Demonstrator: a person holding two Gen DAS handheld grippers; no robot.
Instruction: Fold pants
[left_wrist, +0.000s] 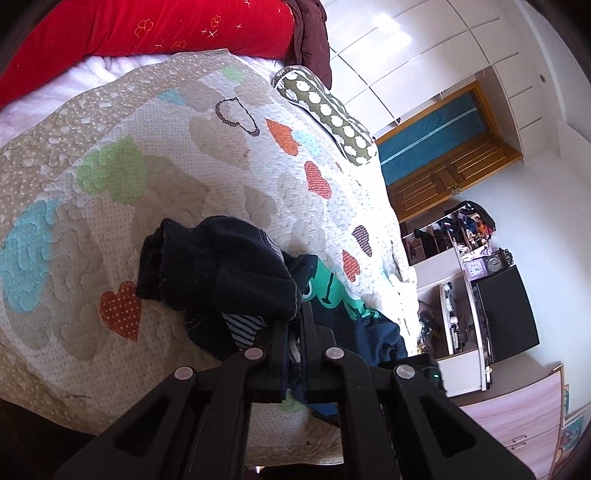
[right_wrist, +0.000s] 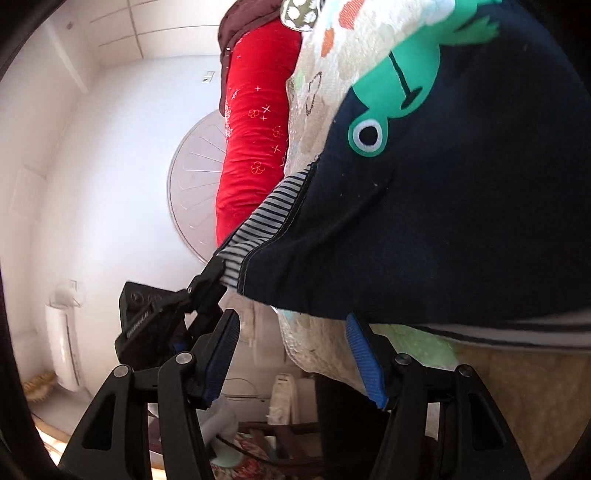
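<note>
Navy pants (left_wrist: 229, 273), green frog print, striped lining, bunched on quilt.

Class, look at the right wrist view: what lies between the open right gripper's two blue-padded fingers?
In the right wrist view, the navy pants' lower edge and the quilt beneath lie between the right gripper's spread fingers.

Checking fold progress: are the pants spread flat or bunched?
Bunched: the pants sit heaped on the quilt, the left gripper shut on them.
</note>
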